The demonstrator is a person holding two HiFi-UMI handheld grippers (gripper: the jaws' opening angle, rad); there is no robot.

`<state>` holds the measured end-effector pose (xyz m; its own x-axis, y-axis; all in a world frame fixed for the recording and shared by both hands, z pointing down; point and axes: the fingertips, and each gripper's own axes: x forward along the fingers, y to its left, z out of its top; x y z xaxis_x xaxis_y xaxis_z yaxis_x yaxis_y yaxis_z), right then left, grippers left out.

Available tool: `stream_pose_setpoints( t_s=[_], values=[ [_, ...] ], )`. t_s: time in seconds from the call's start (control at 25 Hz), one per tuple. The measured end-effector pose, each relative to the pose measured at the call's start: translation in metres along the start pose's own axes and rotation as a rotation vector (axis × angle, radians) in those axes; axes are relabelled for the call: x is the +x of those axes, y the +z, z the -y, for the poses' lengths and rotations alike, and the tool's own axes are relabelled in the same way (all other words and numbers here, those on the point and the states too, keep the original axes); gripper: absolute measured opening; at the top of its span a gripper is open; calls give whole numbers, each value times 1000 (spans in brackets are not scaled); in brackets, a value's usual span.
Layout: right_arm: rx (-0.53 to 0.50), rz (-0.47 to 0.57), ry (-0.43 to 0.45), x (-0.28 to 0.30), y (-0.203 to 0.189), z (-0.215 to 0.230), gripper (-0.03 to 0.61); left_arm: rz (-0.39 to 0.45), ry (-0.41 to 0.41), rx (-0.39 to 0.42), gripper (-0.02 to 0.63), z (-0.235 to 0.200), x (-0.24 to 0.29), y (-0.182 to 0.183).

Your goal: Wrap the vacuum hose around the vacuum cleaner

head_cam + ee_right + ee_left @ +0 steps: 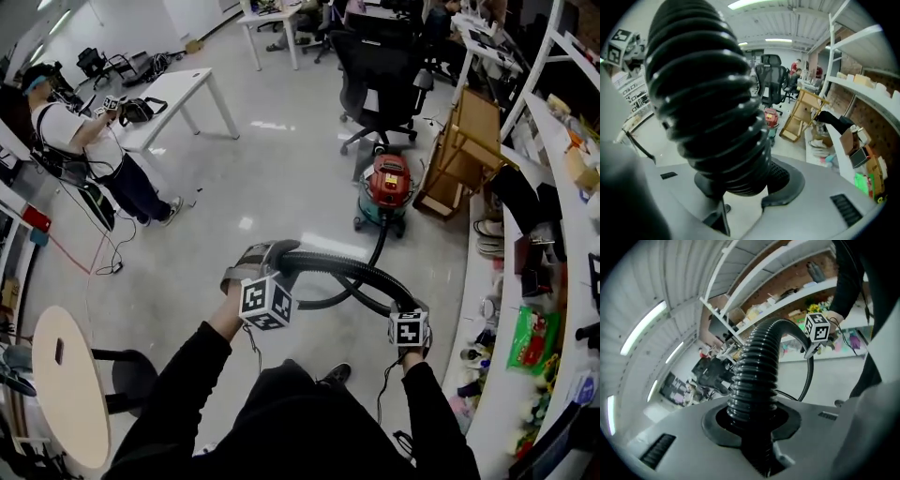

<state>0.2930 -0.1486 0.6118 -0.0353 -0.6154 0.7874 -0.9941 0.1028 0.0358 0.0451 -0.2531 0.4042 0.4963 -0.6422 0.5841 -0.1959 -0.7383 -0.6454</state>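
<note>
Observed vacuum cleaner (387, 192), red on top, standing upright on the pale floor (281, 187) well ahead, just in front of a black office chair (375, 75) and beside a wooden frame (466, 150).

Noted black ribbed hose (352, 270) leaving the front of the vacuum cleaner, running back over the floor, then rising into an arch held off the floor between the two grippers. Not wrapped round the vacuum cleaner at this point.

Found left gripper (259, 259) clenched on the hose at the left end of the arch. Confirmed in the left gripper view: hose (754, 366) seated in the rounded notch between the jaws, gripped on both sides, curving up and away toward the far gripper.

Found right gripper (411, 314) likewise grasping the hose at the right end of the arch. Confirmed in the right gripper view: hose (708, 93) filling the gap between the jaws, pads tight against the ribs, vacuum cleaner (771, 118) visible beyond on the floor.

Recorded elsewhere: a second person (80, 141) standing far left beside a white table (178, 94); a round table (66, 384) near left; cluttered shelves (553, 281) along the right wall.
</note>
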Motion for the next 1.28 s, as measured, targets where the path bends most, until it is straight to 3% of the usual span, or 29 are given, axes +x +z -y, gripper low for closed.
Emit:
stream_pose_setpoints(
  t_s=[0.08,0.12,0.16,0.28,0.36,0.48,0.56,0.64,0.76,0.8,0.88,0.96,1.04,1.16,1.28],
  values=[
    [64,-91,53,6,-38,-11,176,14,-2,168,114,-2,13,20],
    [102,-128,68,7,-55,-16,234,19,-2,245,114,-2,20,28],
    [127,-157,76,6,-69,-19,344,21,-3,313,114,-3,28,33],
    [53,-155,60,-8,-81,-25,371,2,-30,491,114,-3,54,32],
    [-104,-30,6,-32,-33,-26,371,4,-62,577,115,-2,72,32],
    [-356,264,-48,-74,103,-48,370,5,-107,671,115,-9,98,33],
    [-517,397,-63,-83,184,-74,370,34,-154,712,116,-9,116,38],
    [-678,428,-101,-65,240,-98,370,98,-193,744,117,-8,131,49],
    [-867,303,-191,-15,272,-105,359,188,-200,786,118,-22,143,67],
    [-884,264,-216,-4,279,-100,203,222,-187,786,119,-30,146,72],
    [-825,216,-224,8,297,-88,164,310,-107,751,145,-51,145,81],
    [-705,182,-196,18,316,-72,146,413,93,699,232,-76,143,90],
    [-610,148,-168,30,329,-59,147,484,291,577,319,-100,130,91],
    [-497,97,-161,47,339,-36,149,519,442,268,321,-131,99,62],
    [-388,67,-157,58,349,-7,152,387,368,-153,321,-137,111,-11]
  ],
)
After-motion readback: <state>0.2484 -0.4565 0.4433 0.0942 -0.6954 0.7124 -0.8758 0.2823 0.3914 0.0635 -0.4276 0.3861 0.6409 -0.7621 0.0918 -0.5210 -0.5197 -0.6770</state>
